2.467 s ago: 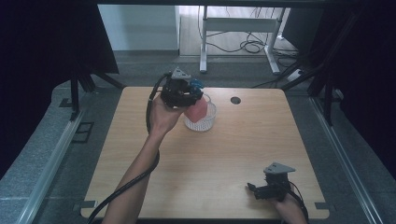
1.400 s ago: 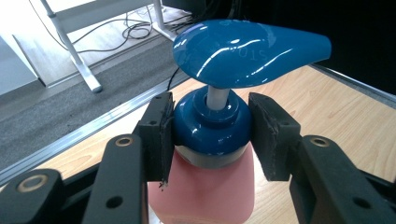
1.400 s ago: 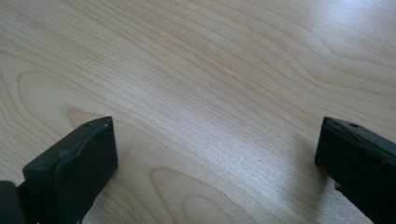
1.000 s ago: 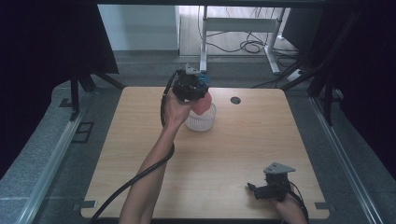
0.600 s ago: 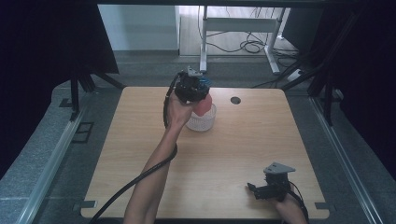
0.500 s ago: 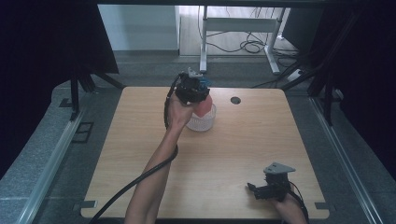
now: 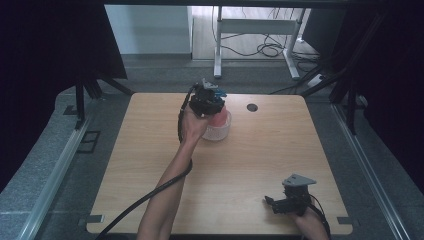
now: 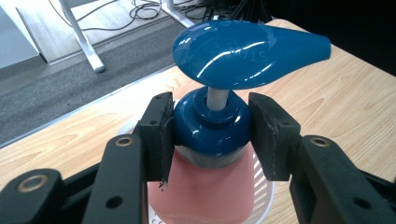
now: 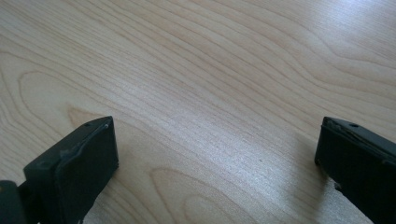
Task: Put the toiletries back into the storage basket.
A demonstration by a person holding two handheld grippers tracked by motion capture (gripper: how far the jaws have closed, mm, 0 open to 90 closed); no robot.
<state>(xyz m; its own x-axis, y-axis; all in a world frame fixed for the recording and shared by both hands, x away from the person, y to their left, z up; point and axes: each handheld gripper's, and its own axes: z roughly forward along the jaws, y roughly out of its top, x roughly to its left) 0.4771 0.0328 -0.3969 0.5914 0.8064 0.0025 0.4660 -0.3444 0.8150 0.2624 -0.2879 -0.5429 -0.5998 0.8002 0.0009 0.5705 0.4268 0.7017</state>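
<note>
In the high view, the left gripper (image 7: pixel 212 102) is held over the far middle of the wooden tabletop (image 7: pixel 240 165), above a pink pump bottle (image 7: pixel 218 119) that stands in a small clear basket (image 7: pixel 218 131). The left hand (image 7: pixel 192 125) wraps the gripper's body from the near side, and its black cable (image 7: pixel 150 195) trails back along the forearm toward the near edge. A little blue of the pump shows at the gripper's far side. A round dark hole (image 7: pixel 252 107) sits in the tabletop to the right of the bottle, well apart from it. The right gripper (image 7: pixel 280 204) rests near the front right corner of the tabletop, its grey three-cornered plate (image 7: pixel 299 180) on top, well apart from the bottle. In the left gripper view, the two jaws are closed on the bottle's blue collar (image 8: pixel 211 126), one black pad pressing on each side of it, just under the broad blue pump head (image 8: pixel 247 52), which spreads above and beyond the jaws. The bottle's pink body (image 8: pixel 205 191) drops away below the pads, upright, and the white ribbed rim of the basket (image 8: pixel 267 186) curves around it on the tabletop. In the right gripper view, the jaws stand wide apart with nothing between them, one black pad (image 9: pixel 88 163) at the lower left and the other at the lower right, both low over bare wood grain.
</note>
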